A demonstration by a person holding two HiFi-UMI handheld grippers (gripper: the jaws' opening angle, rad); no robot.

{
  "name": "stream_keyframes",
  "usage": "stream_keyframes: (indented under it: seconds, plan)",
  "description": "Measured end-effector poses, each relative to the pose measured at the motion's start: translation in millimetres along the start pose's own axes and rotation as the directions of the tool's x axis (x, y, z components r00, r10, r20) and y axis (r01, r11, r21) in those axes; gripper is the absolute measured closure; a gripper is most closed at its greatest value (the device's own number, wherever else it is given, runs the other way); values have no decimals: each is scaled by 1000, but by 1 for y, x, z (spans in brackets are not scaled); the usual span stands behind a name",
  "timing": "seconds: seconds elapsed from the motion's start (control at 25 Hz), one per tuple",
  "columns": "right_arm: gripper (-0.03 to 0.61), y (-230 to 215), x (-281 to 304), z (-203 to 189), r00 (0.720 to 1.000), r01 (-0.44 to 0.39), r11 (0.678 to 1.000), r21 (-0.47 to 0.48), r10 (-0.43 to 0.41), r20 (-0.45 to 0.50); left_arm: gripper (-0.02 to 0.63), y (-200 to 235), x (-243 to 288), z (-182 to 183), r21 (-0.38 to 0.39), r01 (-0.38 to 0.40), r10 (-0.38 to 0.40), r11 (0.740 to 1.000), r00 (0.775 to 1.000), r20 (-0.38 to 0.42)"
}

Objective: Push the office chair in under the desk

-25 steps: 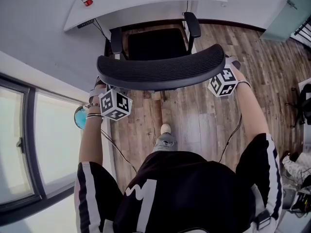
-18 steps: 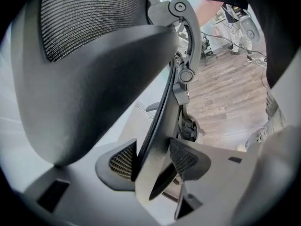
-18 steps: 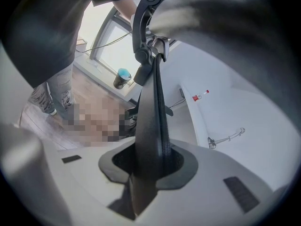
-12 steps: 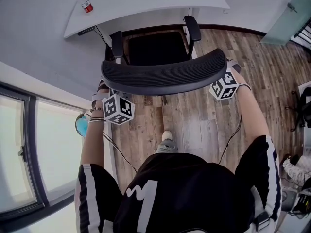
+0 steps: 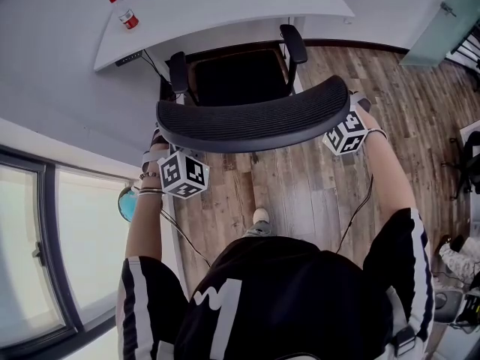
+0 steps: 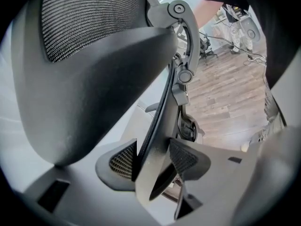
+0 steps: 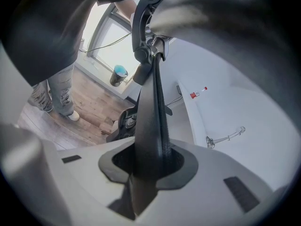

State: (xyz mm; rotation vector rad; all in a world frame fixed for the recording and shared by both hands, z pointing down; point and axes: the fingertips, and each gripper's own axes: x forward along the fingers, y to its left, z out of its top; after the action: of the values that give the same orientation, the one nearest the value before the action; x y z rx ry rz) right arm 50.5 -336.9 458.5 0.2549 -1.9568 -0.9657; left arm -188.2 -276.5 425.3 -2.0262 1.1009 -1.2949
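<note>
black mesh chair back [image 5: 251, 118] clenched by left tool [image 6: 153, 161] & right tool [image 7: 148, 161]; it sits closer to the table [image 5: 225, 6] than a sec ago, seat partly under. needs more push.

The office chair [image 5: 255, 118] pretty much plugs the opening under the bench [image 5: 225, 10]. Its armrests [image 5: 294, 42] sit close to the sides, so there's hardly any way past. The left side is tight too, with the wall, a dangling cable [image 5: 155, 60] and a teal bin [image 5: 126, 203] by the window [image 5: 30, 238]. Right of the chair, the wood floor [image 5: 322, 178] is open.
</note>
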Motion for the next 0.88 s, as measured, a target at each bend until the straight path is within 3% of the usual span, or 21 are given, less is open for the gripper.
stream_keyframes:
  seconds: [0.88]
  plan:
    - [485,-33,32,-19,998,25,1000,-15,-26,-50,396,31,36,-8,35,1,-2,999,1000,29]
